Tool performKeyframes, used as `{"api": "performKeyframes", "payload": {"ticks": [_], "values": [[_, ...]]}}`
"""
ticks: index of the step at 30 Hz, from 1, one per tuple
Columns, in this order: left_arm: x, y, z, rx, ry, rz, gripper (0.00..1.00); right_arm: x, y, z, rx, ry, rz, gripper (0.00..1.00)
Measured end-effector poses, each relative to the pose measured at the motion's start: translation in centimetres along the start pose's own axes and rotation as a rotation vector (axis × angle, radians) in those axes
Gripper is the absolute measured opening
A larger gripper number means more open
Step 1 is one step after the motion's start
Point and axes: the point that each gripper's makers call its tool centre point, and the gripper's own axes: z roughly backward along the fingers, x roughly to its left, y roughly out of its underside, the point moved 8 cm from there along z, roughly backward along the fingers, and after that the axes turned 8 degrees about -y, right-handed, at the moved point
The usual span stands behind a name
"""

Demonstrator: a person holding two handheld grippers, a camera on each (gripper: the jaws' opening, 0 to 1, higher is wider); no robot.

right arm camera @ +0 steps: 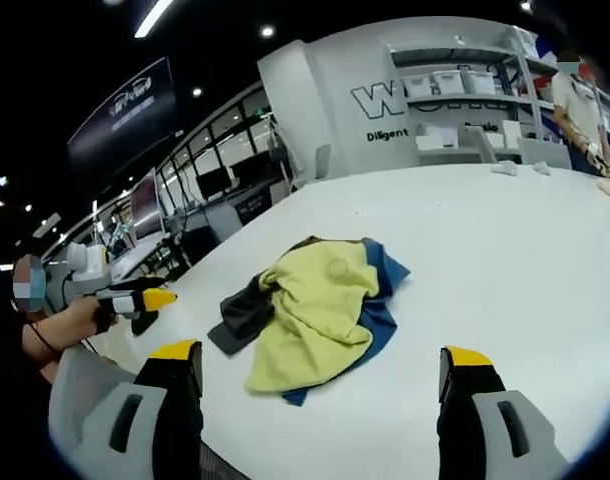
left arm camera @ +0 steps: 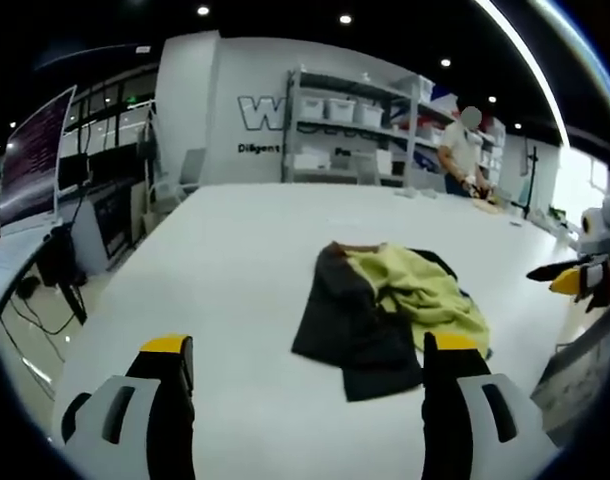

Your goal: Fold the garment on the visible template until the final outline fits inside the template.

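A crumpled garment [left arm camera: 385, 310] lies in a heap on the white table [left arm camera: 235, 260]; it is dark grey with a yellow-green part bunched on top. In the right gripper view the garment [right arm camera: 315, 305] shows yellow fabric over blue and dark layers. My left gripper [left arm camera: 310, 345] hovers just short of it, open, with nothing between its yellow-tipped jaws. My right gripper [right arm camera: 320, 353] is also open and empty, close to the garment's near edge. The right gripper [left arm camera: 575, 278] enters the left gripper view at the right edge. A hand holds the left gripper [right arm camera: 135, 298] at the left of the right gripper view.
The table [right arm camera: 505, 260] stretches far beyond the garment. A person [left arm camera: 465, 150] stands at its far end beside shelves with white bins [left arm camera: 345, 115]. Desks with monitors [left arm camera: 35, 160] and cables line the left side past the table edge.
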Motion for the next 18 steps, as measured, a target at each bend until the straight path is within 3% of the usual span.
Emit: {"api": "performKeyframes", "payload": {"ticks": [6, 18], "values": [[0.2, -0.2, -0.2, 0.019, 0.002, 0.011, 0.87, -0.1, -0.4, -0.3, -0.004, -0.009, -0.006, 0.97], [0.5, -1.9, -0.5, 0.003, 0.004, -0.006, 0.86, -0.6, -2.2, -0.6, -0.029, -0.022, 0.019, 0.93]]}}
